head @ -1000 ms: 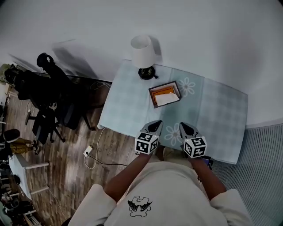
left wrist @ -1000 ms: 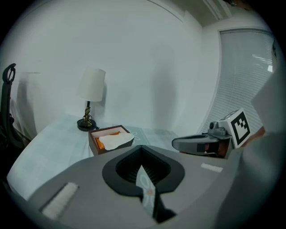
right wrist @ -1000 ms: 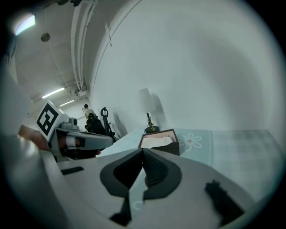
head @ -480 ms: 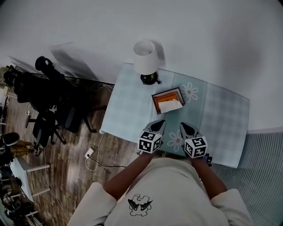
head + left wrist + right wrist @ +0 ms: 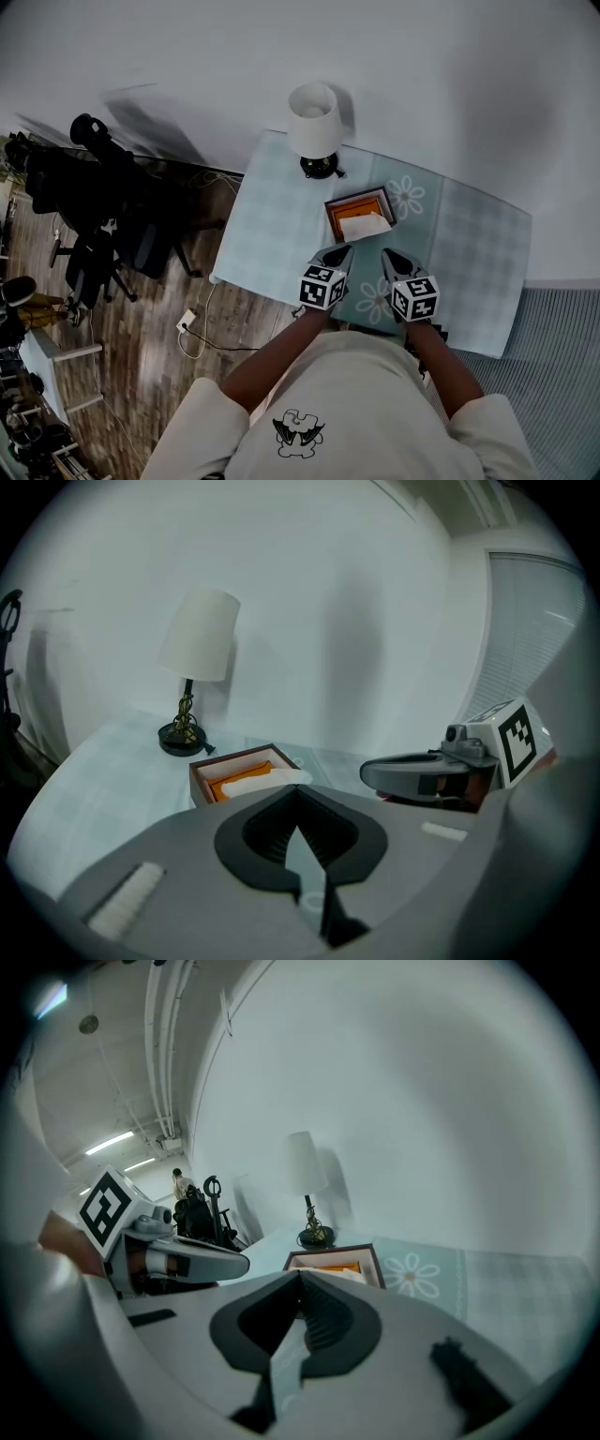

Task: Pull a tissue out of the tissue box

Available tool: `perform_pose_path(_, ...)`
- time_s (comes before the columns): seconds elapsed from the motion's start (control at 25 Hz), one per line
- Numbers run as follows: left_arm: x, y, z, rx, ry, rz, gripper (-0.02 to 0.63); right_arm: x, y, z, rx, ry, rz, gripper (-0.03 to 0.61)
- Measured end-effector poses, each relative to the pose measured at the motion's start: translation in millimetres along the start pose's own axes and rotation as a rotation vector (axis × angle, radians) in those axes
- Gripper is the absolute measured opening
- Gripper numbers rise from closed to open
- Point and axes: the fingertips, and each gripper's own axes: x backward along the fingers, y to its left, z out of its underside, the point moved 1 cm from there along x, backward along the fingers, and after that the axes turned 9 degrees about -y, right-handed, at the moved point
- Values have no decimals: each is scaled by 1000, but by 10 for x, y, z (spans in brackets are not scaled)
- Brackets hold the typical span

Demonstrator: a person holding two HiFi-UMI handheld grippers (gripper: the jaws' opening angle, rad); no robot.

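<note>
A brown open tissue box with an orange lining stands on the pale blue table, a white tissue poking out of it. The box lies just beyond my left gripper's tips and shows too in the right gripper view. My left gripper and right gripper hover side by side over the table's near edge, short of the box. Both are shut with nothing between the jaws.
A table lamp with a white shade stands at the table's far left corner against the wall. Dark office chairs and a power strip with a cable are on the wooden floor to the left. A grey ribbed panel is at the right.
Both grippers have moved forward over the table edge, nearer to the tissue box. The view has shifted with them; the box and lamp stay put.
</note>
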Motion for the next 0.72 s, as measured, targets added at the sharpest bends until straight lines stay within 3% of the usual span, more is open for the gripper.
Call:
perform_pose_path(0.36, -468, 307, -3, -38, 32, -59, 8, -487, -334, 229, 40, 99, 23, 11)
perform_pose_path(0.48, -568, 363, -26, -47, 37, -77, 8, -607, -407, 332, 36, 143, 30, 100)
perform_pose_path(0.72, -727, 489, 66, -56, 87, -99, 38, -743, -662, 472, 70, 205, 101, 162)
